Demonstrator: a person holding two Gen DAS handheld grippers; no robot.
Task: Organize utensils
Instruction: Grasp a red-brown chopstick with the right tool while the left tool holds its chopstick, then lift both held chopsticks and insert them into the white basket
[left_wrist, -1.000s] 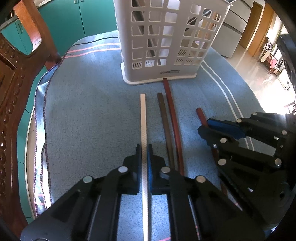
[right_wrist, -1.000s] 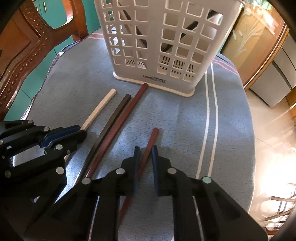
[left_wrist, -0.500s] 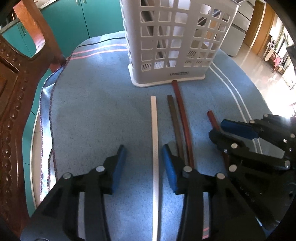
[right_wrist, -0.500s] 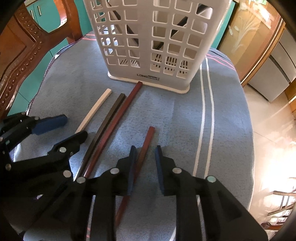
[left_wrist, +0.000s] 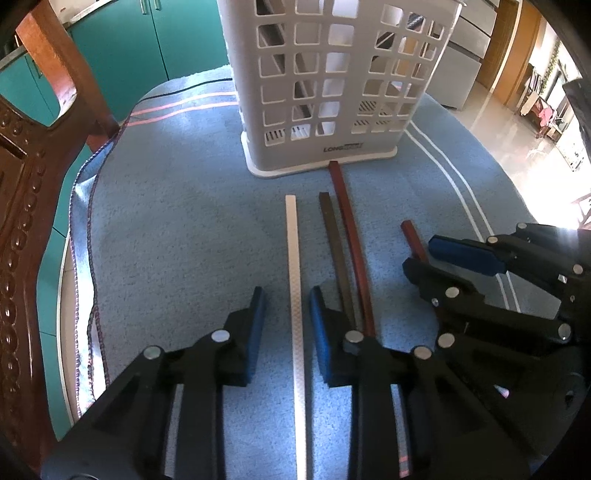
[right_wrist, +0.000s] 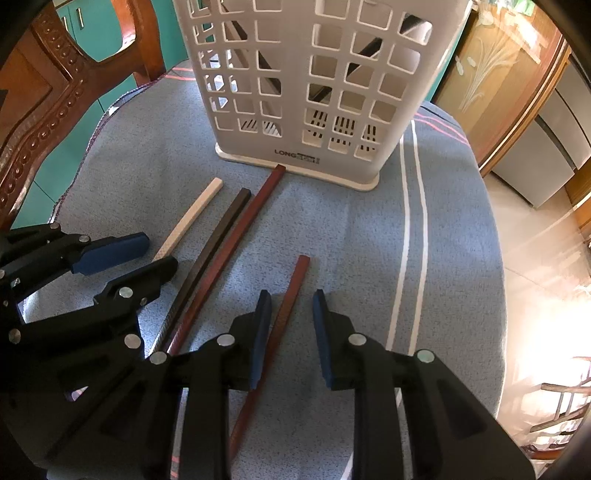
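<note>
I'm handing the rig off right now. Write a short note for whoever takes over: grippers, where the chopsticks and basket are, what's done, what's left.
Left gripper: open, straddling the white chopstick, not gripping it.
Right gripper: open, straddling the short red chopstick, not gripping it.
All four sticks lie flat on the blue cloth: white, then the dark brown chopstick and the long red chopstick side by side, its far end at the base of the white basket, then the short red one.
Done: some dark sticks already stand inside the basket.
Left: grip, lift and drop all four into the basket.

Both the left gripper (left_wrist: 284, 295) and right gripper (right_wrist: 290, 299) have spread their jaws, releasing the chopsticks.
</note>
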